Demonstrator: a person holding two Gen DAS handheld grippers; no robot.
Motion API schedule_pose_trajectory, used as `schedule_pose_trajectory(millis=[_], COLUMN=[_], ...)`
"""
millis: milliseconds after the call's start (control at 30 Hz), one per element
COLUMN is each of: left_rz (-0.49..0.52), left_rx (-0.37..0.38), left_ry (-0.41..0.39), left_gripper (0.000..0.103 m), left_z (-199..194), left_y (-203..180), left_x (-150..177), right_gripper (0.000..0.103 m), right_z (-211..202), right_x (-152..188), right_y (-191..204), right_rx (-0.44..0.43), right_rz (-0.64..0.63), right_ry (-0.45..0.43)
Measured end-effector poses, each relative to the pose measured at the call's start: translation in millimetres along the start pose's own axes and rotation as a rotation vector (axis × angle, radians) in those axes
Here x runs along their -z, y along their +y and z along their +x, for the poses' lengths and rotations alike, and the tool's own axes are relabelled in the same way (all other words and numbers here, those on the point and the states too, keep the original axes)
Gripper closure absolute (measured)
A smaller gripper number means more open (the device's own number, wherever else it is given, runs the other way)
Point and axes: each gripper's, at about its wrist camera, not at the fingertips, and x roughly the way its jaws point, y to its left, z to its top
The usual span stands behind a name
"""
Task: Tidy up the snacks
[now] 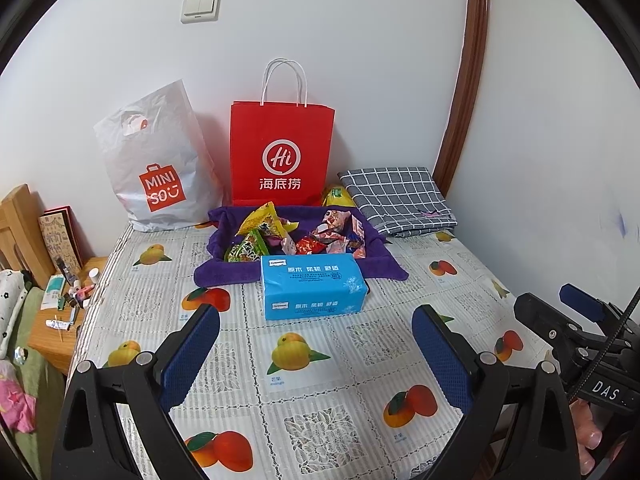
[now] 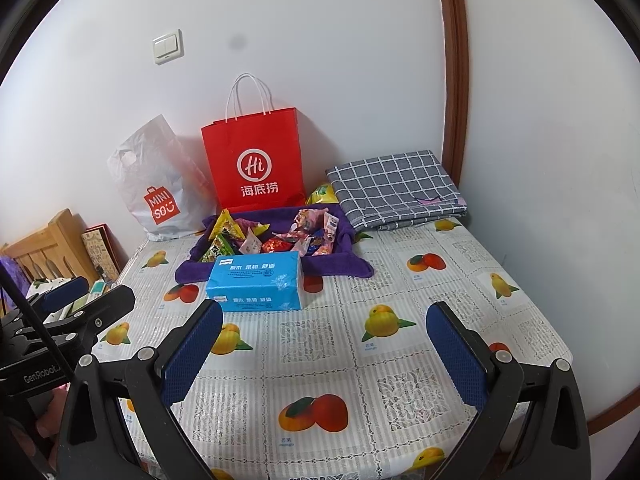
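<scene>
Both jaws are gaping wide and gripping nothing, my left gripper and right gripper hovering over bare table. Ahead of them, crinkled snacks are heaping in a purple cloth tray, a blue tissue pack touching its near edge.

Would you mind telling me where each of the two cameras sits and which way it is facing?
Left wrist: on the left gripper, low over the table, facing the wall; its open fingers frame the blue tissue pack; the right gripper and a hand show at the right edge.
Right wrist: on the right gripper, facing the same way; the left gripper shows at the left edge.
Shared: tissue pack, snacks on the purple cloth, red bag, white bag.
</scene>
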Motion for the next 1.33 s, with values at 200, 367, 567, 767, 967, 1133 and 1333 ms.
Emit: schedule_pose_trajectory(millis=[200,367,567,767,967,1133,1333], left_rz=[0.002,0.002,0.004,0.004,0.003,0.004,0.010], left_rx=[0.002,0.002,0.003,0.004,0.004,0.007,0.015], left_ry=[-0.003,-0.002,-0.003,-0.004,-0.003,-0.002,-0.005], left_gripper=[0.006,0.006,0.006,0.006,0.006,0.006,0.006], left_z=[-0.8,-1.3,-0.9,-1.1,-1.4,-1.9,-2.1], left_y=[-1.8,-1.7,-2.4,-2.3,-2.5,-2.4,-1.3], left_x=[0.6,-0.3,-0.7,-1.0,-0.7,-2.1,-3.4], right_gripper=[0.002,0.002,0.002,0.002,0.002,0.002,0.002], right_z=[-0.4,-1.0,-1.3,-1.7,-2.4,-3.2,-4.2], right_x=[0.1,-0.1,0.0,0.5,0.7,0.8,2.3], right_y=[-0.1,0.1,-1.3,-1.3,-0.8,-0.3,0.7], right_rx=[-0.001,0.000,-0.001,-0.002,-0.001,0.001,-0.002], right_rz=[0.000,0.003,0.004,0.003,0.003,0.003,-0.002], right_ry=[-0.001,0.000,-0.003,-0.004,-0.005,-0.005,-0.006])
